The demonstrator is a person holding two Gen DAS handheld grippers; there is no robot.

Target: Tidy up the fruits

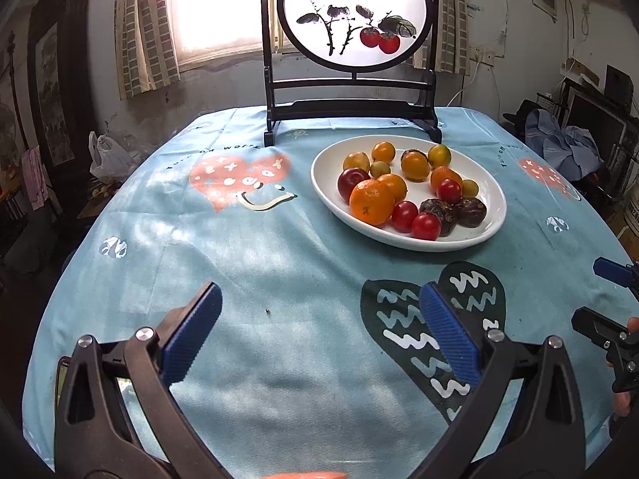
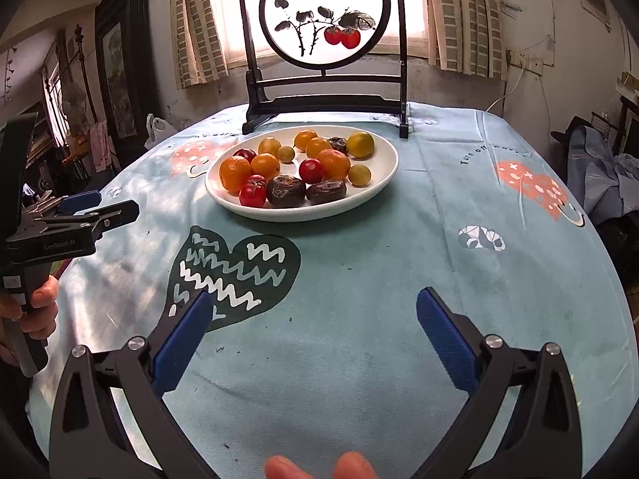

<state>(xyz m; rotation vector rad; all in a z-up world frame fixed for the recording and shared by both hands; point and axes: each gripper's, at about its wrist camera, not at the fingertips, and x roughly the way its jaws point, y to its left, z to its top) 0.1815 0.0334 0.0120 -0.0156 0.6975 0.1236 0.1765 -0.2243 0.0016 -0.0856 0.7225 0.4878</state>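
A white oval plate sits on the blue tablecloth toward the back. It holds several fruits: a large orange, small oranges, red cherry tomatoes, yellow-green ones and two dark wrinkled fruits. My left gripper is open and empty above the cloth, near the front edge, well short of the plate. My right gripper is open and empty too, in front of the plate. Each gripper shows at the edge of the other's view.
A dark wooden stand with a round painted screen stands behind the plate at the table's back edge. The tablecloth carries heart prints. Clutter and furniture surround the table on both sides.
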